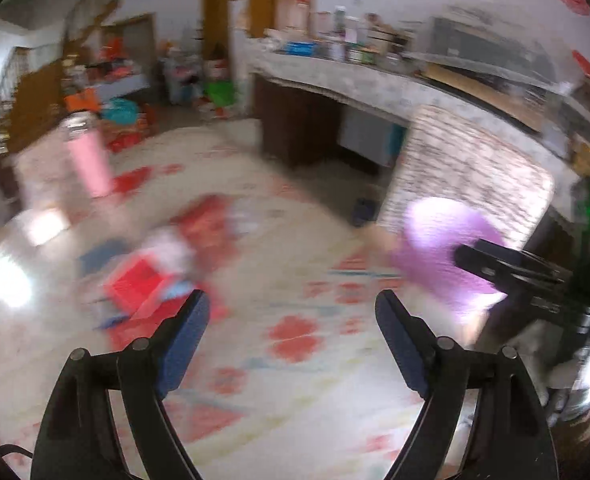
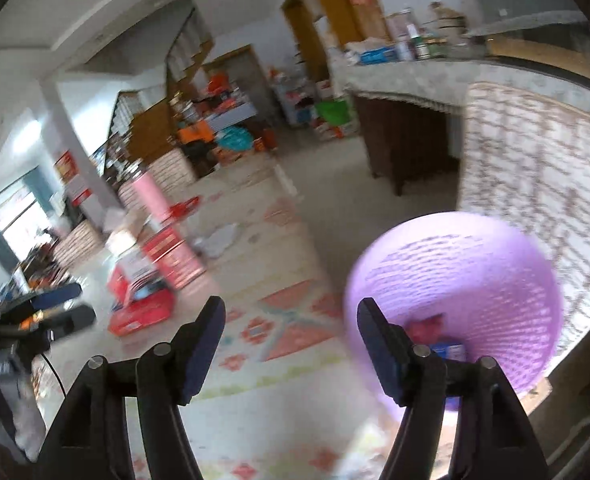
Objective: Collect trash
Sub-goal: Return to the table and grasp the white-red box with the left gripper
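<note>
Both grippers' fingers apart, empty, above the patterned rug.
Right gripper [image 2: 291, 320] beside purple basket [image 2: 475, 280]; left gripper [image 1: 293, 312] near red carton [image 1: 135, 284], seemingly light and crushable; pinch an edge.

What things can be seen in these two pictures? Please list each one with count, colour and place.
basket: one, purple, on the floor at right, some trash inside
red boxes: several, red, on the floor at left
bottle: one, pink, upright behind the boxes
rug: one, pale with red pattern, under the grippers
counter: one, grey, at the back, cluttered
left gripper: one, black with blue pads, open, empty
right gripper: one, black with blue pads, open, empty
</note>
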Tool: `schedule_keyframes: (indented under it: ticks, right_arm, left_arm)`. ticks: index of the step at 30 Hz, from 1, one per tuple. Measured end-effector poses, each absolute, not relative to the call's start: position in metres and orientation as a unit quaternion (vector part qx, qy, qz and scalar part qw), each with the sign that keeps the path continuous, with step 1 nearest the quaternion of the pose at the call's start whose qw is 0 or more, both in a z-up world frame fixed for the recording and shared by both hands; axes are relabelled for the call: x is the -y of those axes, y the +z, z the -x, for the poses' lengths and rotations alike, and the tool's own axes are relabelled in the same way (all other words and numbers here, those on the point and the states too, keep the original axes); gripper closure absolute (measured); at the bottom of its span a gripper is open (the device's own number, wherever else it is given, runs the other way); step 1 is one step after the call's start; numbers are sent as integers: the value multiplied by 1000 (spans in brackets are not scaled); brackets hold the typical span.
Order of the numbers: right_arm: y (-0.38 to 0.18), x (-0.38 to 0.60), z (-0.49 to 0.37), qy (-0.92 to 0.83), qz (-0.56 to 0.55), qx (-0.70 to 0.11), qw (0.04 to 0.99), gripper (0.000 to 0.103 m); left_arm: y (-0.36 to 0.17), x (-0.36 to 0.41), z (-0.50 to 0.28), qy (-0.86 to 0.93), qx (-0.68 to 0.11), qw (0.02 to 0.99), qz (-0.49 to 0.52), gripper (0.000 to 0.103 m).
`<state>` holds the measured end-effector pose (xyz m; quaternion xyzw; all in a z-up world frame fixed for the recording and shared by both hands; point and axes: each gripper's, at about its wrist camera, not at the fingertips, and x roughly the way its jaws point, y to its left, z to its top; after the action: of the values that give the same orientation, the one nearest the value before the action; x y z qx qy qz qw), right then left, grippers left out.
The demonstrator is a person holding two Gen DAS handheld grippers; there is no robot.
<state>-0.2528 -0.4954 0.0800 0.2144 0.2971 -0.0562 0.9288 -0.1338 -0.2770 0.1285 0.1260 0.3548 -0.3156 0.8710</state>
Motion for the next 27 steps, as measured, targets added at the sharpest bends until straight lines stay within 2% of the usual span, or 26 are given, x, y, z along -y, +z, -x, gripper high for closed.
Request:
schedule_keyframes:
  ticks: [8,14,21,25,26,27]
  right_arm:
    - [64,434,212,1,-209,-332,920,29]
    - [57,415,198,14,-199,-348,916,29]
    - [48,416,189,4,-198,-367,909,28]
    - [44,414,183,6,-201,-372,906,28]
    - [44,413,183,7,-199,-374,906,28]
    - [44,411,182,9,-198,-375,906,28]
  left_arm:
    - [112,187,62,-216,-364,899,-116,19]
    - [87,212,29,-257,-368,875,-181,19]
    - [67,260,25,-255,-317,864,-296,19]
    - [53,275,19,-241,-317,856,-329,19]
    - [50,274,16,-230,-324,856,-329,22]
    - [50,273,15,-227,-333,857,-321,51]
